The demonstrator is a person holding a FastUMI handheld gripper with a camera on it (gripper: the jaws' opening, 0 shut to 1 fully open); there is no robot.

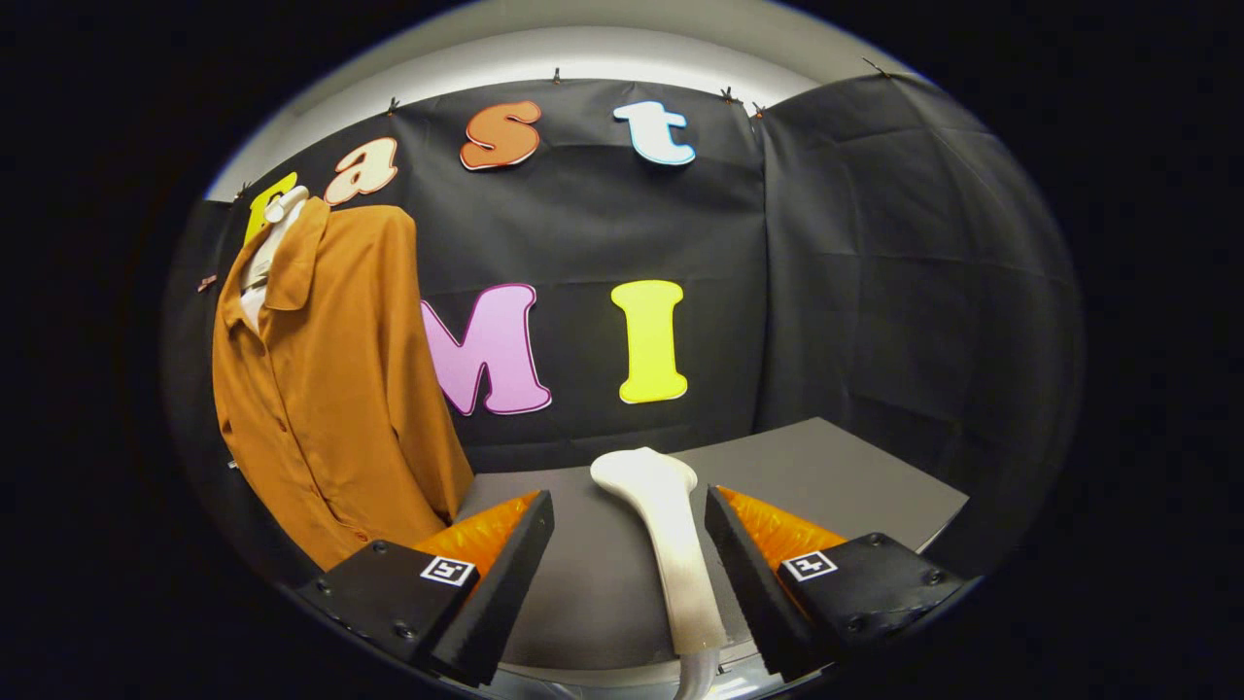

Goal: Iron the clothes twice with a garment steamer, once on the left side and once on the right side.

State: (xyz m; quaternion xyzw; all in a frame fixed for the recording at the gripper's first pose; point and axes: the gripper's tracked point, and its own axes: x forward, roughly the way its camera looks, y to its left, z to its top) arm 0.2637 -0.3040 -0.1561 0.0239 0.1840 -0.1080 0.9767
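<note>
- the garment steamer is a white, smooth, hard-looking wand lying on the grey table, its broad head at the far end and its slim handle running near, between the gripper's fingers and closer to the right one.
- it looks rigid and fairly light, but the glossy shell could slip; the narrow handle seems the best place to take hold, with the head left free to face the cloth.
- something pale trails off its near end, perhaps a cord or hose; i cannot tell which, and it may drag when lifted.
- the gripper has its fingers spread wide apart, the right finger just beside the handle, the left finger well clear; neither seems to press on it.
- the orange shirt hangs on the left, far of the left finger, on a white form; soft, loose fabric that will likely give and sway under the steamer.
- no pass looks begun yet.
</note>
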